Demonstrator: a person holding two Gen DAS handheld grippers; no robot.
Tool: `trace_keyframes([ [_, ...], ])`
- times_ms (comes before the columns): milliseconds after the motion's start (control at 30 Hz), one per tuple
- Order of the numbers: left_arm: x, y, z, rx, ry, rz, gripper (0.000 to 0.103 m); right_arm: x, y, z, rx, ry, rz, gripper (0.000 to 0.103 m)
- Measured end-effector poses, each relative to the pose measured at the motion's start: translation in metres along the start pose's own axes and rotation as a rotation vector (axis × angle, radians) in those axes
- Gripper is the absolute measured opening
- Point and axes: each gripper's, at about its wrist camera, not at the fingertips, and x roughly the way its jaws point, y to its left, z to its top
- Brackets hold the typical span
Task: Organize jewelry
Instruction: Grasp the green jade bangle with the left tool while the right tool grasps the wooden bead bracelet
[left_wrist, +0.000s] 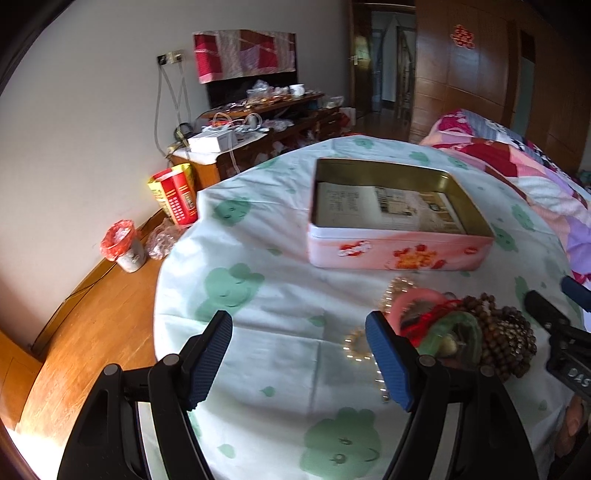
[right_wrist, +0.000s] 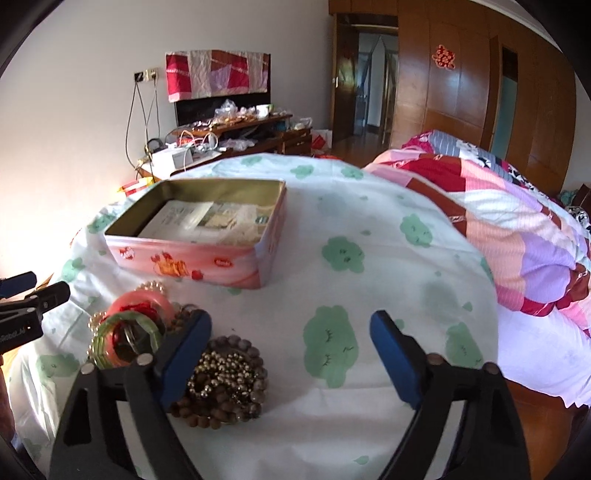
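A heap of jewelry lies on the cloth-covered table: brown bead strings (left_wrist: 506, 332) (right_wrist: 221, 384), a pink bangle (left_wrist: 413, 299) (right_wrist: 142, 301), a green bangle (left_wrist: 454, 332) (right_wrist: 125, 332), red cord and pearl strands (left_wrist: 356, 345). Behind it stands an open pink tin box (left_wrist: 399, 218) (right_wrist: 199, 236) with papers inside. My left gripper (left_wrist: 299, 347) is open over bare cloth, its right finger beside the heap. My right gripper (right_wrist: 291, 350) is open, nothing between its pads; its left finger (right_wrist: 188, 354) stands against the bead strings. Each gripper shows at the other view's edge.
The table wears a white cloth with green clouds (right_wrist: 369, 229). A bed with a patchwork quilt (right_wrist: 517, 221) lies to the right. On the floor at left stand a small bin with a red liner (left_wrist: 123, 245) and a red-yellow bag (left_wrist: 173, 194). A cluttered cabinet (left_wrist: 258, 125) lines the far wall.
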Motion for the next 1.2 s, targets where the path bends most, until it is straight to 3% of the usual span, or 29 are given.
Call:
trace_keyframes([
  [133,0.000,-0.007,0.000,0.004,0.012,-0.046,0.068,-0.004,0.007,-0.006,-0.013,0.014,0.013,0.084],
  [333,-0.021,-0.020,0.003,0.041,-0.049,-0.098,0.068,-0.002,0.003,0.006,-0.009,0.034,0.022,0.081],
  [467,-0.024,-0.036,-0.001,0.088,-0.044,-0.113,0.068,-0.007,-0.003,0.008,-0.002,0.039,0.026,0.081],
  [667,-0.021,-0.052,-0.012,0.132,-0.023,-0.135,0.067,-0.006,-0.008,0.001,-0.020,0.061,0.055,0.071],
  [800,-0.010,-0.054,-0.016,0.139,0.012,-0.164,0.044,0.001,-0.006,-0.001,-0.025,0.090,0.085,0.060],
  [867,-0.005,-0.053,-0.016,0.127,0.029,-0.181,0.035,0.002,-0.005,-0.002,-0.028,0.089,0.085,0.060],
  [1000,-0.002,-0.050,-0.017,0.109,0.045,-0.236,0.007,0.002,-0.003,-0.003,-0.029,0.081,0.083,0.060],
  [1200,-0.020,-0.042,-0.007,0.082,-0.013,-0.255,0.006,0.001,-0.004,-0.002,-0.022,0.073,0.091,0.060],
])
